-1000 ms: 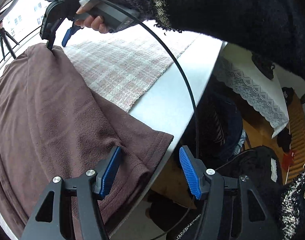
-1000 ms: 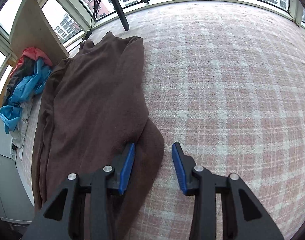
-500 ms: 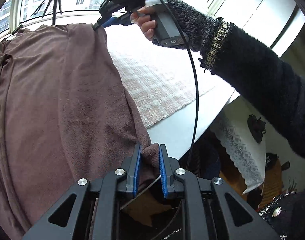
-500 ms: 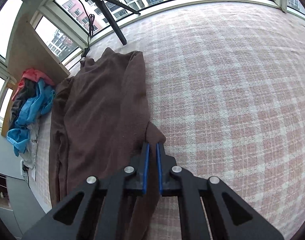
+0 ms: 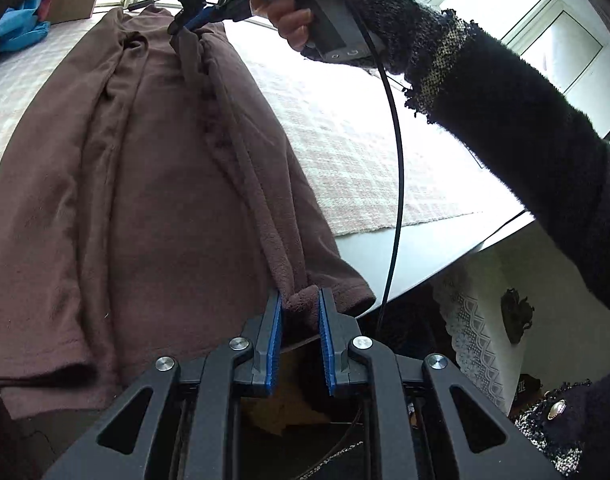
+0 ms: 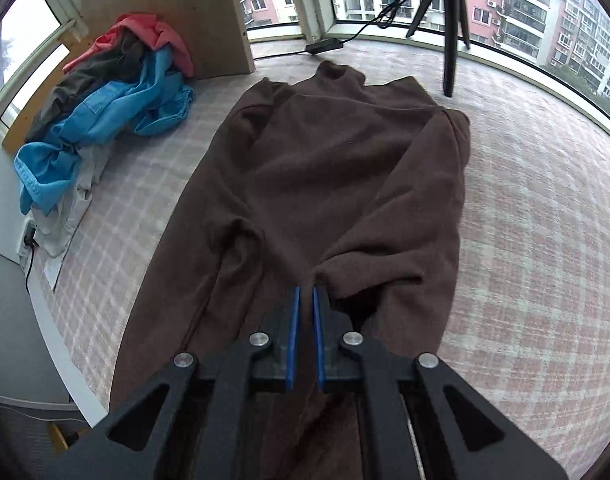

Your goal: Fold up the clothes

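A brown fleece garment (image 5: 153, 208) lies lengthwise on the plaid cloth (image 5: 345, 148) covering the table. My left gripper (image 5: 299, 302) is shut on the garment's hem corner at the near table edge. In the left wrist view the right gripper (image 5: 185, 26) is held by a hand in a dark sleeve and pinches the same long edge farther up, so that edge is raised into a ridge between both. In the right wrist view my right gripper (image 6: 306, 294) is shut on a fold of the brown garment (image 6: 345, 168), which is lifted over the garment's body.
A heap of blue, red and dark clothes (image 6: 105, 116) lies at the table's far left beside a wooden board (image 6: 177, 8). A tripod (image 6: 451, 20) and a cable stand by the window. The table edge (image 5: 417, 256) drops off beside the left gripper.
Both grippers went from open to shut on the garment's right edge, then lifted it and carried it leftwards over the garment's body. The views swung toward the clothes heap.
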`<state>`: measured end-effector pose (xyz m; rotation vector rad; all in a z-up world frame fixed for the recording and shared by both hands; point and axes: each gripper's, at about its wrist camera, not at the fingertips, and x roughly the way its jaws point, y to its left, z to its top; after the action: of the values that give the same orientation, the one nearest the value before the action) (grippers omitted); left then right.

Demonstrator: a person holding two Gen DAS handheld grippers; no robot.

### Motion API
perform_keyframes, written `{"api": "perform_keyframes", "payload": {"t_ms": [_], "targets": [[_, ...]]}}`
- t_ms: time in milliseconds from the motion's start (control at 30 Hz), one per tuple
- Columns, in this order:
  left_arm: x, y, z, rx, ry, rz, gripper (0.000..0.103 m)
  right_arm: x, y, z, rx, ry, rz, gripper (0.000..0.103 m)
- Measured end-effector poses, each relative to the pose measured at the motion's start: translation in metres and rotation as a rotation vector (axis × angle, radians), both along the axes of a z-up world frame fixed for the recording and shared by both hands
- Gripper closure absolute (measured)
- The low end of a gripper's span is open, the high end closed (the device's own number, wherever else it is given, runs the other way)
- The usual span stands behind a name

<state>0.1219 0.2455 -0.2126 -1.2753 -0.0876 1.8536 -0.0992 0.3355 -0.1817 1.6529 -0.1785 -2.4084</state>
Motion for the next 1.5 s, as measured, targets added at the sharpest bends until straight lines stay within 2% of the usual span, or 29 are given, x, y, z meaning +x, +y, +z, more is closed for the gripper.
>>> {"api": "perform_keyframes", "payload": {"t_ms": [67,133,200,300,367,500,567,633,700,900,967,1100,1233,1333,1400,1433,1467,1500], "targets": [[-0.001,-0.008,-0.004,-0.012,-0.011,0.023,0.082,-0.003,-0.013,-0.003,-0.007,-0.03,0.03,0.091],[-0.002,-0.017,-0.005,-0.019,-0.016,0.04,0.083,0.006,-0.007,0.012,-0.063,0.011,0.021,0.085],[-0.003,-0.025,-0.002,-0.028,-0.014,0.044,0.083,0.024,0.006,0.03,-0.094,0.062,0.003,0.061],[-0.006,-0.037,0.004,-0.053,-0.01,0.036,0.083,0.065,0.034,0.051,-0.062,0.122,-0.018,0.06],[-0.017,-0.043,0.014,-0.052,-0.004,0.04,0.077,0.105,0.061,0.051,-0.052,0.149,-0.039,0.06],[-0.045,-0.047,0.035,-0.044,0.021,0.041,0.076,0.186,0.087,0.026,-0.076,0.138,-0.086,0.061],[-0.063,-0.037,0.04,-0.051,0.045,0.035,0.07,0.213,0.082,0.008,-0.088,0.133,-0.086,0.062],[-0.081,-0.027,0.045,-0.058,0.068,0.028,0.07,0.222,0.072,-0.003,-0.097,0.126,-0.056,0.062],[-0.098,-0.017,0.05,-0.065,0.092,0.021,0.07,0.217,0.073,0.002,-0.108,0.121,-0.04,0.068],[-0.085,-0.004,0.034,-0.08,0.046,-0.044,0.068,0.202,0.075,0.016,-0.141,0.107,0.009,0.071],[-0.072,0.004,0.017,-0.096,-0.001,-0.073,0.063,0.172,0.094,0.035,-0.112,0.149,-0.051,0.07],[-0.05,0.019,-0.014,-0.137,-0.087,-0.11,0.062,0.078,0.108,0.049,-0.051,0.168,-0.107,0.068],[-0.046,0.023,-0.023,-0.11,-0.118,-0.079,0.062,-0.007,0.09,0.014,0.037,0.031,-0.112,0.064],[-0.049,0.025,-0.025,-0.088,-0.129,-0.077,0.062,-0.031,0.07,-0.02,0.08,-0.075,-0.071,0.064],[-0.051,0.026,-0.026,-0.073,-0.129,-0.07,0.064,-0.034,0.057,-0.031,0.155,-0.073,-0.027,0.064],[-0.052,0.027,-0.026,-0.066,-0.129,-0.067,0.066,-0.035,0.052,-0.036,0.19,-0.068,-0.015,0.064],[-0.052,0.028,-0.027,-0.07,-0.12,-0.07,0.079,-0.035,0.049,-0.04,0.211,-0.065,-0.008,0.064],[-0.052,0.029,-0.027,-0.074,-0.11,-0.073,0.086,-0.034,0.048,-0.041,0.218,-0.059,-0.005,0.066]]}}
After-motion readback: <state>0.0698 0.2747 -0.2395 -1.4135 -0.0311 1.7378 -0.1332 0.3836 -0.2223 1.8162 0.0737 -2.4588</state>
